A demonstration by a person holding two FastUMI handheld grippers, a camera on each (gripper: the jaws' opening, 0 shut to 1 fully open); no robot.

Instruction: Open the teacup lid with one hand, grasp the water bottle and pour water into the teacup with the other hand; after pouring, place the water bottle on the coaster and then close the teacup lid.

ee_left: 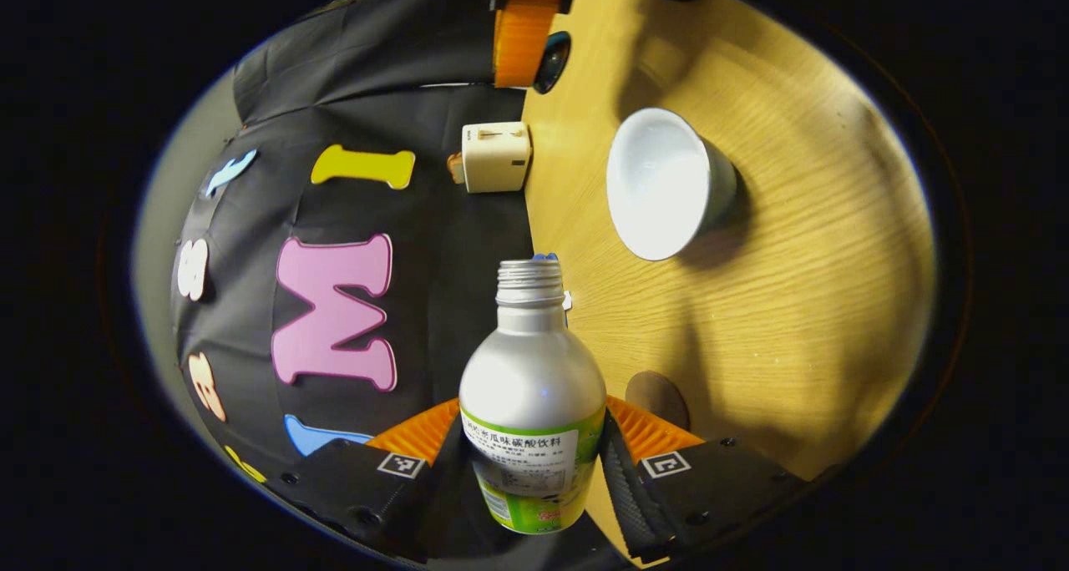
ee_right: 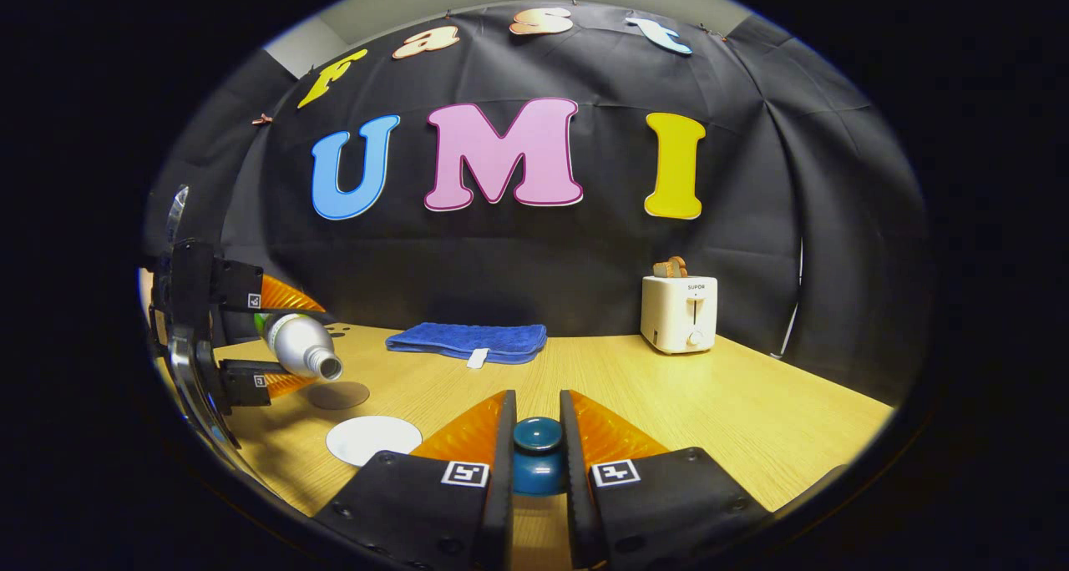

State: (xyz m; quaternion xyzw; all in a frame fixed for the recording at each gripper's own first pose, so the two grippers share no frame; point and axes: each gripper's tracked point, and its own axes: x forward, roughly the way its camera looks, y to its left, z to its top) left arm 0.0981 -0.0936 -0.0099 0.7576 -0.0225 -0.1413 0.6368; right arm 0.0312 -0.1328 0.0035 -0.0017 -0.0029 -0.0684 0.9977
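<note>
Clamped between the left gripper's (ee_left: pixel 534 462) two fingers, low in the left gripper view, a silver water bottle (ee_left: pixel 533 387) with a green-and-white label is being held by its body, both fingers pressing on its sides. Its threaded neck is uncapped and is being pointed forward, away from the camera. Just beyond the bottle, a round brown coaster (ee_left: pixel 658 397) is lying flat on the wooden table (ee_left: pixel 793 304). Farther along the table, the open teacup (ee_left: pixel 668 183) is standing with its white interior being shown to the camera; whether any water is in it cannot be told. Beyond the cup, a cream toaster (ee_left: pixel 496 157) is sitting at the table's edge by the black cloth wall.

Low in the right gripper view, the dark blue knob of the teacup lid (ee_right: pixel 537 454) is being gripped between the narrowly set fingers of the right gripper (ee_right: pixel 537 446), lifted clear of the cup. Past it to the left, the cup is being seen as a white disc, with the coaster just behind it and the left gripper holding the bottle tilted, mouth lowered toward them. Farther back, a folded blue towel (ee_right: pixel 468 340) is lying near the wall, and the toaster, with toast in its slots, is standing to the right.
</note>
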